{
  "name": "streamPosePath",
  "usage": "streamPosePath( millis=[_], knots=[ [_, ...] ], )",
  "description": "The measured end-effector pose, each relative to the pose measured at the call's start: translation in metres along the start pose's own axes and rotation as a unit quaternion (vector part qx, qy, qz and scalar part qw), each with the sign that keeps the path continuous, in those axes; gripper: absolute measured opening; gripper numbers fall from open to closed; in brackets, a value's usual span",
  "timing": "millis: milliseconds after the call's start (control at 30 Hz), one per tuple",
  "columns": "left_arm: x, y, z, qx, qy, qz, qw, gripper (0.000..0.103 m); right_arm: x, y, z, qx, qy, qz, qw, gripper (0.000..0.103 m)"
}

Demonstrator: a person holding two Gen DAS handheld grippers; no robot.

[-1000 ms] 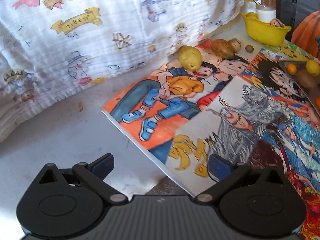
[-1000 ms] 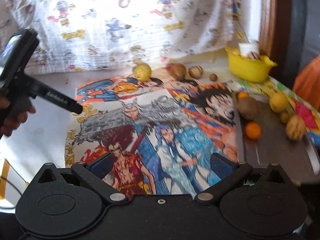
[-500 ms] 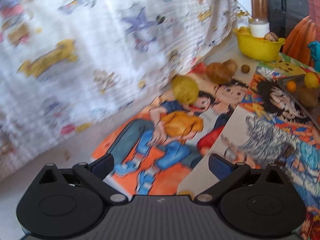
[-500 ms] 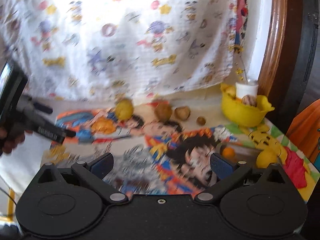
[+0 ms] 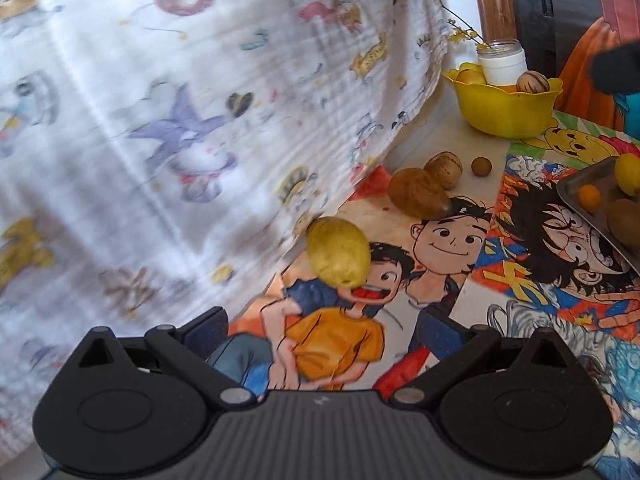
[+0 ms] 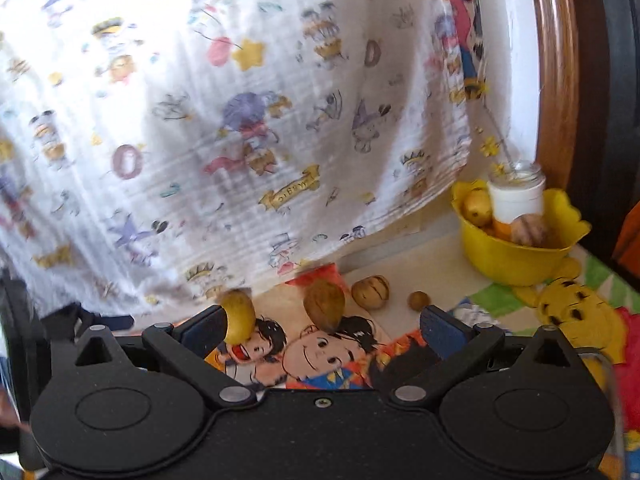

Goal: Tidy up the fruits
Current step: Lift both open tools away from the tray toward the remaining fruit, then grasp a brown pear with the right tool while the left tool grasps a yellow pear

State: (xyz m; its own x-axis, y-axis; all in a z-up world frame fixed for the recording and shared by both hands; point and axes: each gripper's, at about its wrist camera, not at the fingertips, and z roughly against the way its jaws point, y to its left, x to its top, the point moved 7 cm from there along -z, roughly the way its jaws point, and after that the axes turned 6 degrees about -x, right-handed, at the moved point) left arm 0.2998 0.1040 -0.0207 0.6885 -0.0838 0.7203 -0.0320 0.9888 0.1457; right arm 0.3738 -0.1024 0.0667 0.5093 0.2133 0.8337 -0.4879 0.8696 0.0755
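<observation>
A yellow lemon-like fruit lies on the cartoon mat, just ahead of my open left gripper. Behind it sit a brown fruit, a striped brown fruit and a small round nut. A yellow bowl at the back holds fruit and a white jar. In the right wrist view, my right gripper is open, with the yellow fruit beside its left finger, the brown fruit ahead, and the yellow bowl far right.
A metal tray at the right edge carries a small orange, a lemon and a brown fruit. A white cartoon-print cloth hangs along the back and left. A wooden post stands behind the bowl.
Both grippers have moved forward towards the back row of fruit. The yellow fruit is now much closer to the left gripper; the tray has slipped out of the right view.
</observation>
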Motion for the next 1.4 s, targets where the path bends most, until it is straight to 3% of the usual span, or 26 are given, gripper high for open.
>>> streamPosePath(
  millis=[300,733,1167,1400],
  knots=[
    [-0.001,0.000,-0.037,-0.030,-0.027,0.010,0.9991,0.102,-0.015,-0.007,-0.080,0.034,0.040,-0.058,0.997,0.097],
    [0.009,0.005,-0.074,-0.043,-0.053,0.062,0.9958,0.092,-0.024,-0.007,-0.167,0.069,0.084,-0.132,0.985,0.086],
    [0.018,0.009,-0.100,-0.043,-0.053,0.101,0.9926,0.076,-0.027,0.000,-0.214,0.075,0.098,-0.136,0.983,0.076],
    [0.018,0.012,-0.109,-0.042,-0.047,0.117,0.9911,0.070,-0.028,0.000,-0.226,0.070,0.096,-0.134,0.984,0.066]
  ],
)
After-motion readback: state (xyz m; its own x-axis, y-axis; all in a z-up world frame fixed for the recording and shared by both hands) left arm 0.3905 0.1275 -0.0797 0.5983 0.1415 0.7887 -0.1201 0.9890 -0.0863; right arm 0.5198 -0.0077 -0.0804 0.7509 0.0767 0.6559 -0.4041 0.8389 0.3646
